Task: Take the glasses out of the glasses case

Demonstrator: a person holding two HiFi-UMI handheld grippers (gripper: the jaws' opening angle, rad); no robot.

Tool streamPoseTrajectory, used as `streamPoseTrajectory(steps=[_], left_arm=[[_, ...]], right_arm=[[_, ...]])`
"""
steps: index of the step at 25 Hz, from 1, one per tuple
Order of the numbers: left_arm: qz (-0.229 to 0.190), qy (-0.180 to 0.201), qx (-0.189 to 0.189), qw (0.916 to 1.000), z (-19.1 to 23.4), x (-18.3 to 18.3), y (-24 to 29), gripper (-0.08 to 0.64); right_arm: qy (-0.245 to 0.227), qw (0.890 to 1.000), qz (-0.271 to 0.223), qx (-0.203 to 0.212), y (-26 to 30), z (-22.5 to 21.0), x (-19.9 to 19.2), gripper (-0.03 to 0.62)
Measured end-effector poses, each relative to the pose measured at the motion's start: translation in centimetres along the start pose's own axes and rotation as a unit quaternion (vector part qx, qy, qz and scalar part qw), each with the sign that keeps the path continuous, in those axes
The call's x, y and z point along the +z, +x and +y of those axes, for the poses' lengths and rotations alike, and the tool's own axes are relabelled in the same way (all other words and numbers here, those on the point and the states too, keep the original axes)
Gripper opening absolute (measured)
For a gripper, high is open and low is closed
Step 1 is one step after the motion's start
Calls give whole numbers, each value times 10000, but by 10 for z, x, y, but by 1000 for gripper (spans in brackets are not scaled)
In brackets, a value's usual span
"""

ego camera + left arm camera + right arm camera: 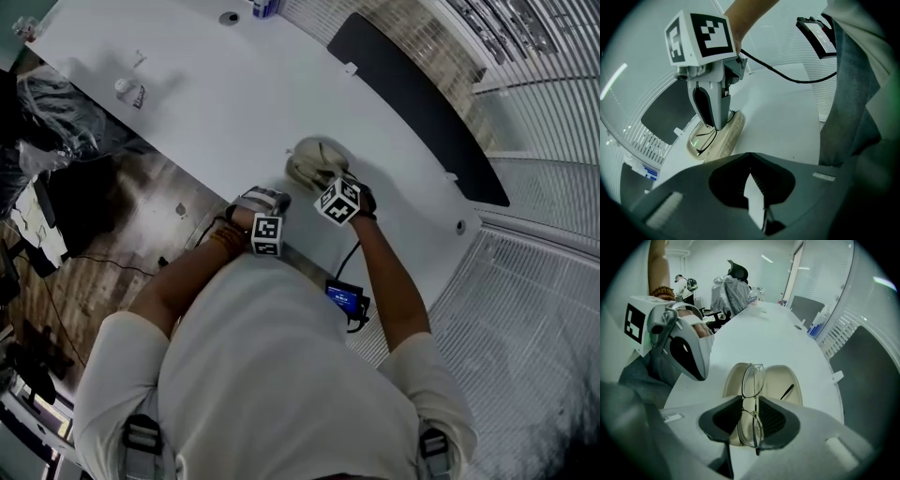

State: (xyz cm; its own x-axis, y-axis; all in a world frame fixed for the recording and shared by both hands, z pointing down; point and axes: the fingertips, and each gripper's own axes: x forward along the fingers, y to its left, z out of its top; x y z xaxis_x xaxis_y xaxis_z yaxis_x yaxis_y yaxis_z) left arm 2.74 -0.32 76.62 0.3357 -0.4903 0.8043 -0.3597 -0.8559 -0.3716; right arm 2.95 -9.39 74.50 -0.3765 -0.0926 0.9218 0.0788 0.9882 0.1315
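Observation:
A beige glasses case (309, 161) lies open on the white table (216, 94). In the right gripper view its two halves (780, 380) spread flat, and thin metal-framed glasses (753, 376) stand on edge over it. My right gripper (751, 401) is shut on the glasses at the bridge, one lens ahead of the jaws and one behind. The left gripper view shows the same grip, the right gripper (715, 125) reaching down into the case (726, 140). My left gripper (750, 157) is shut and empty, just left of the case (267, 202).
A black mat (422, 103) lies along the table's far side. A small bottle (129, 91) and a blue-labelled container (265, 7) stand far off. A device with a blue screen (345, 298) and its cable hang at the near table edge.

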Motion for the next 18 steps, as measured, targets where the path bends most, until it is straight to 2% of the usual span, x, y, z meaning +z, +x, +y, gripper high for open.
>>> streamPoseTrajectory(steps=[10,18], left_arm=[[-194,437,-174,9987,-10,29,10,3],[-445,919,-473,9937,-30,65,22,3]], right_arm=[[308,9984,-289,-385,-45,-6,-6,110],[967,9923,-333,-706,-79,0,-46,110]])
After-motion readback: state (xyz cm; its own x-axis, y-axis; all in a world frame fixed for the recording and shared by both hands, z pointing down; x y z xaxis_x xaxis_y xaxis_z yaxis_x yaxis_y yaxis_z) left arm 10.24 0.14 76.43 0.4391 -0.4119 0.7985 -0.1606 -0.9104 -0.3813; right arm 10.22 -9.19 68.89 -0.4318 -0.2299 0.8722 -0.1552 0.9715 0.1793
